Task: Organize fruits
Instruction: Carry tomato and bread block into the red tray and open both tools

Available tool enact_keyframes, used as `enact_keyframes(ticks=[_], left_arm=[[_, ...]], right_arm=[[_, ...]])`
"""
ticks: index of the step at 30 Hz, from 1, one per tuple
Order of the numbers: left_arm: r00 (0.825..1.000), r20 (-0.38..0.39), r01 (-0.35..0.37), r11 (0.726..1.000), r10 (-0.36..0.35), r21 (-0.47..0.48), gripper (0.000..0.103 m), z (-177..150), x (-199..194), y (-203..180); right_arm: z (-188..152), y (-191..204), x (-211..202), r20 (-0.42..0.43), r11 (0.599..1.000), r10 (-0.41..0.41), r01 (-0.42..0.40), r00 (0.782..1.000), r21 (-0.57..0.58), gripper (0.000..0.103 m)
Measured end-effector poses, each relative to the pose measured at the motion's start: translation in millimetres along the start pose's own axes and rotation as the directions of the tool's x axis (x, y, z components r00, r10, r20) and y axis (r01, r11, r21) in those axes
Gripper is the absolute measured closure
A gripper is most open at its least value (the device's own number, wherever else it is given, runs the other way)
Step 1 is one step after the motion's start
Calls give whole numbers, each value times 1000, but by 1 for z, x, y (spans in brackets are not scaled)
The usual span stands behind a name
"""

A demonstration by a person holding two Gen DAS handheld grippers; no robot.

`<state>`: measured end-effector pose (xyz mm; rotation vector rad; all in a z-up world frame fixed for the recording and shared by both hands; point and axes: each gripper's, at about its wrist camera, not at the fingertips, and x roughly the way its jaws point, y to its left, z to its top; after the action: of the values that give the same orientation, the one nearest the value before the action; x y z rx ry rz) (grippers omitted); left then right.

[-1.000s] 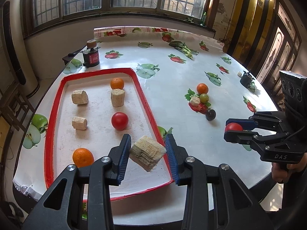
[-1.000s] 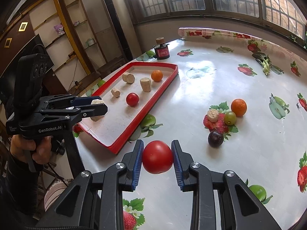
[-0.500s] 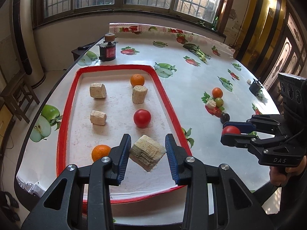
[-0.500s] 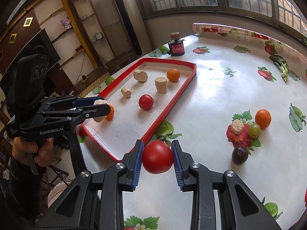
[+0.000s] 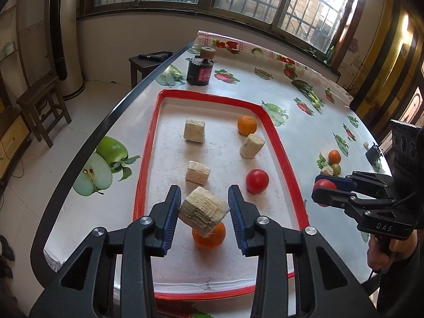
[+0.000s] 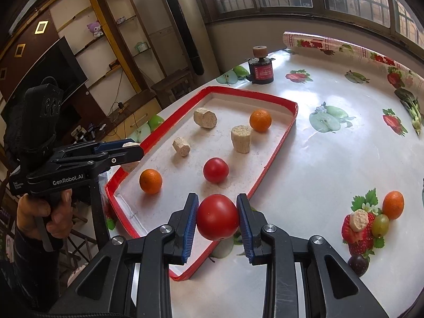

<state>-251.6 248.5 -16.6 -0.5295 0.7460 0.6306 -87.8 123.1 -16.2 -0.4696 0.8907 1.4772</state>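
My left gripper (image 5: 204, 210) is shut on a beige fibrous chunk (image 5: 203, 211), held above the near end of the red-rimmed tray (image 5: 148, 143), over an orange (image 5: 209, 235). My right gripper (image 6: 217, 218) is shut on a red tomato (image 6: 217, 217), held above the tray's near right rim (image 6: 273, 156). In the tray lie another tomato (image 6: 216, 170), two oranges (image 6: 260, 120) (image 6: 150, 181) and three beige chunks (image 6: 205, 118). The right gripper with its tomato shows in the left wrist view (image 5: 324, 188); the left gripper shows in the right wrist view (image 6: 127, 149).
On the table right of the tray sit an orange (image 6: 393, 204), a green grape (image 6: 380, 225), a beige chunk (image 6: 359, 220) and a dark plum (image 6: 357, 264). A dark bottle with a cork (image 6: 261, 66) stands beyond the tray. The table edge (image 5: 79, 156) runs along the left.
Both grippers have moved left over the tray, each keeping its hold. The left one now hangs above the near orange; the right one has reached the tray's right rim.
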Motion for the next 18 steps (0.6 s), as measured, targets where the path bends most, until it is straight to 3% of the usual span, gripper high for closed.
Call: enact_keyframes(ticks=[6,18], left_arm=[[1000,-15,-15,999,15,-38,68,1,11,14],[998,-64,-16,998,13,-55,68,-4,33,19]], right_arm=[[12,8,21,-24,999,32,-32,999,-24,73],[-3,28,52,-106,995,52,-60,993,-77,73]])
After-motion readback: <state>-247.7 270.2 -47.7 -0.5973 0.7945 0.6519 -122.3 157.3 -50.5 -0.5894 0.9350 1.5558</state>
